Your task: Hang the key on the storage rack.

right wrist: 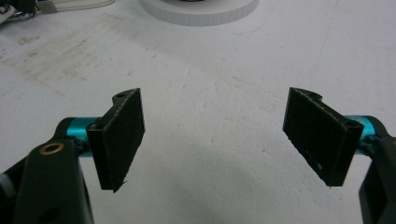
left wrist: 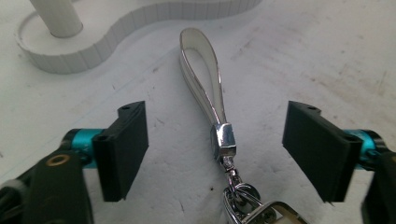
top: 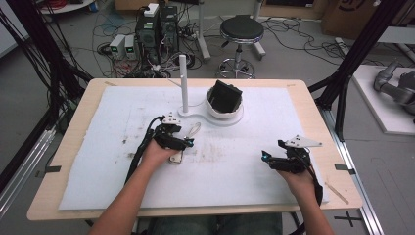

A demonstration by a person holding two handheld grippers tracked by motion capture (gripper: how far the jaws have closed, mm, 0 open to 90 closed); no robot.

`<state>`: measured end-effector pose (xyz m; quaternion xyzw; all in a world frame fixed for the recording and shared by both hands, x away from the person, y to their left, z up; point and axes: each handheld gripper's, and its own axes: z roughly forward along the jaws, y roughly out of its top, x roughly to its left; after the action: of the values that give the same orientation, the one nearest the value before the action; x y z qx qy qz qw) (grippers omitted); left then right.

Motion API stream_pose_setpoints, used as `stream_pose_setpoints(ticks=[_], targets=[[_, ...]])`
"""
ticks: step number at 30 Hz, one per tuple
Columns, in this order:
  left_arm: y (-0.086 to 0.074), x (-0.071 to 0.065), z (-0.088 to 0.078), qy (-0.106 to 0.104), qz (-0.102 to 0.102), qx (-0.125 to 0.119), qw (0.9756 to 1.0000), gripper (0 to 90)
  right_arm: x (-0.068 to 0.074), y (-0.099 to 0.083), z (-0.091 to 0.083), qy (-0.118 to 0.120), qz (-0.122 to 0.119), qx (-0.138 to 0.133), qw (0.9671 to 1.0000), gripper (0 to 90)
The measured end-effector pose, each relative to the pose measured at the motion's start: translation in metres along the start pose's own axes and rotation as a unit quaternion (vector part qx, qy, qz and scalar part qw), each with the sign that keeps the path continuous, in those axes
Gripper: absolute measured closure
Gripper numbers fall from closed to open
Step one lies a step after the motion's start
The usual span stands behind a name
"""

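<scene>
A white strap loop (left wrist: pixel 200 70) with a silver clasp (left wrist: pixel 223 140) and a key ring (left wrist: pixel 243 198) lies flat on the white mat. My left gripper (left wrist: pixel 215 140) straddles the clasp; its jaws stand wide and neither pad touches it. From above, the left gripper (top: pixel 188 143) sits left of centre, with the strap loop (top: pixel 194 129) just beyond it and a small tag (top: pixel 176 157) by the hand. My right gripper (top: pixel 265 156) rests low over bare mat at the right, and in its own view the right gripper (right wrist: pixel 212 126) is open with nothing between its jaws.
A white stand with an upright post (top: pixel 183 83) and a round bowl (top: pixel 226 113) holding a black object (top: pixel 225 95) sits at the back centre. Its base (left wrist: pixel 93 51) lies close ahead of the strap. The white mat (top: pixel 244 181) covers most of the wooden table (top: pixel 73 147).
</scene>
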<state>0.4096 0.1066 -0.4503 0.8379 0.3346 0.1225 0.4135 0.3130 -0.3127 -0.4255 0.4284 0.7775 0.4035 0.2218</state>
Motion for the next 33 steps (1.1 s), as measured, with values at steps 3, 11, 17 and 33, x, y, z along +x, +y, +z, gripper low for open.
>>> stream_pose_setpoints(ticks=[3, 11, 17, 33], targets=[[0.0, -0.002, 0.002, 0.023, 0.017, 0.016, 0.9994, 34.0, 0.0, -0.001, 0.0, 0.001, -0.002, 0.001, 1.0, 21.0], [0.001, -0.014, 0.0, 0.014, 0.065, 0.022, 0.9975, 72.0, 0.004, 0.001, 0.002, 0.004, -0.007, 0.003, 1.0, 21.1], [-0.001, -0.015, -0.001, 0.007, 0.069, 0.014, 0.9975, 81.3, 0.007, 0.003, 0.006, 0.011, -0.008, 0.007, 0.9999, 21.1], [0.01, -0.008, -0.068, 0.035, 0.035, -0.101, 0.9936, 81.4, 0.011, 0.013, 0.02, 0.026, -0.019, 0.003, 0.9995, 21.1]])
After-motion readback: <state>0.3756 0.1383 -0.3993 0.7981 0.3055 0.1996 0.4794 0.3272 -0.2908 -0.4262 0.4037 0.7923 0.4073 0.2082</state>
